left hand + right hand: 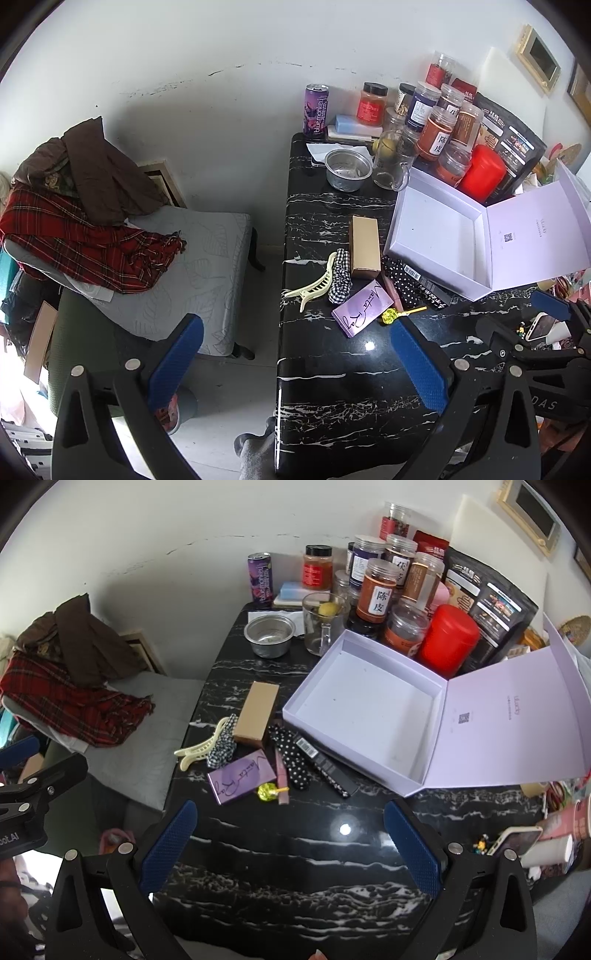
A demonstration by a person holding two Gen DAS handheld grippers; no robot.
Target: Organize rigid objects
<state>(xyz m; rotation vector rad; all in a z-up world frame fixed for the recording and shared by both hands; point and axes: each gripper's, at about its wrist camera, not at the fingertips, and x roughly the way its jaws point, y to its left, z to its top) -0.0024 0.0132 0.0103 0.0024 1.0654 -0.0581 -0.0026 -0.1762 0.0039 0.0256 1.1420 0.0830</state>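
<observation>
An open lavender box with its lid folded back lies empty on the black marble table; it also shows in the left wrist view. Left of it lie a tan carton, a cream hair claw, a checked scrunchie, a purple palette, a yellow-green candy, a polka-dot band and a black tube. My right gripper is open and empty above the bare table front. My left gripper is open and empty at the table's left edge.
Jars, a red canister, a glass mug, a metal bowl and a purple can crowd the back. A chair with piled cloth stands left. A phone lies at the right edge.
</observation>
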